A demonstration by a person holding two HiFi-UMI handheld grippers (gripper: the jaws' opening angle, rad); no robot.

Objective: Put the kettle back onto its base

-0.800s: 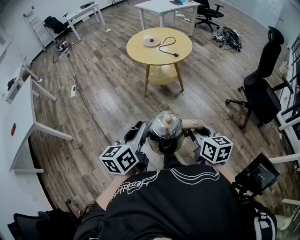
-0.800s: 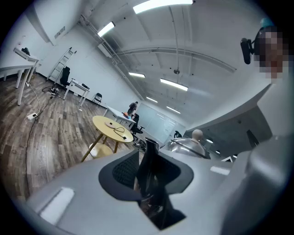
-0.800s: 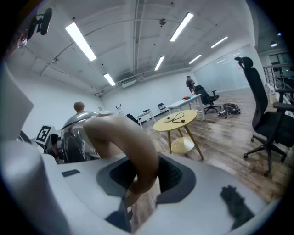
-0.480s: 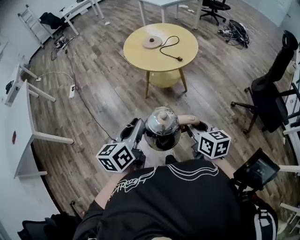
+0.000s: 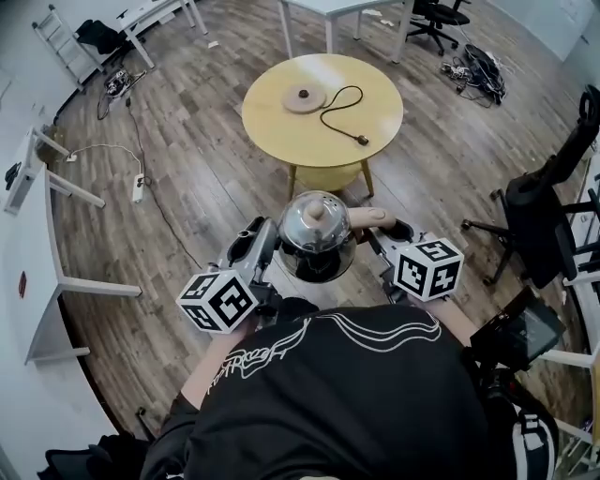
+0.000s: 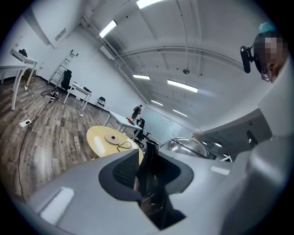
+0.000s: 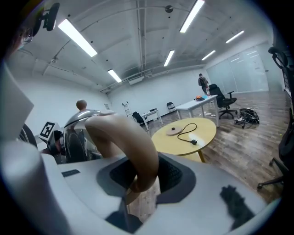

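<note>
A steel kettle (image 5: 314, 234) with a tan knob hangs in the air between both grippers, close to the person's chest. My right gripper (image 5: 380, 239) is shut on its tan curved handle (image 7: 133, 147). On the opposite side, my left gripper (image 6: 149, 170) is shut on a dark part of the kettle; the steel body (image 6: 186, 146) shows just right of it. The round base (image 5: 305, 97) lies on the round yellow table (image 5: 375, 141) ahead, with its black cord (image 5: 342, 112) trailing to the right. The base also shows small in the left gripper view (image 6: 111, 138) and the right gripper view (image 7: 173, 130).
A black office chair (image 5: 553, 216) stands at the right and white desks (image 5: 37, 234) along the left wall. A power strip (image 5: 138, 187) with cables lies on the wood floor at the left. A white table (image 5: 328, 9) stands beyond the yellow one.
The yellow table has come nearer and lower in the head view as the person moves toward it. Both grippers keep their hold and carry the kettle forward with them.
</note>
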